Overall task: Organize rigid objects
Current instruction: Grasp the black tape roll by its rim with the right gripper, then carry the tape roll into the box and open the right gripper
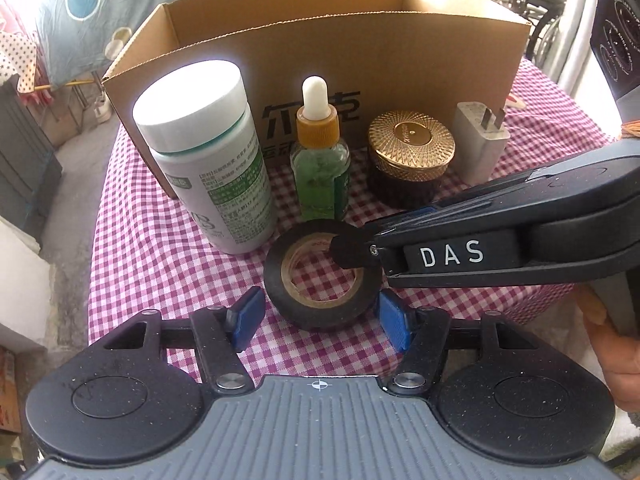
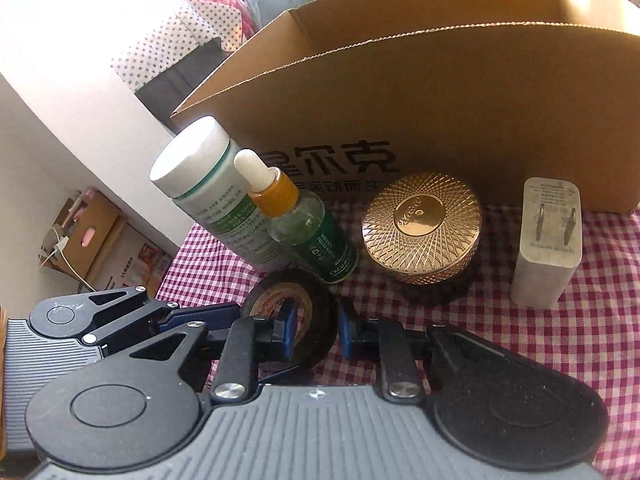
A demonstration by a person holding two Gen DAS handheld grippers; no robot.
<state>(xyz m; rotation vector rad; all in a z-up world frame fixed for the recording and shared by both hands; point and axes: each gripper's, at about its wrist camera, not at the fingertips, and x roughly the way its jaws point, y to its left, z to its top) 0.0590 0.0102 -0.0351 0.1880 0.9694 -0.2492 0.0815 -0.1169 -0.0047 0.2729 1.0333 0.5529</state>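
Note:
A black tape roll [image 1: 280, 280] lies flat on the checked tablecloth [image 1: 160, 272], in front of a row of objects. My right gripper [image 2: 316, 332] is shut on the roll's wall [image 2: 320, 304], one pad inside the hole and one outside. In the left wrist view it reaches in from the right [image 1: 352, 250]. My left gripper [image 1: 320, 318] is open, and its blue pads [image 1: 244, 316] stand on either side of the roll. Behind the roll are a white bottle [image 1: 208, 152], a green dropper bottle [image 1: 320, 160], a gold-lidded jar [image 1: 410, 152] and a white charger plug [image 1: 480, 140].
An open cardboard box [image 1: 400, 60] stands right behind the row, its front wall taller than the objects. The table's edge drops off at the left. A person's hand [image 1: 616, 352] holds the right gripper at the right edge. Boxes sit on the floor at the left [image 2: 92, 236].

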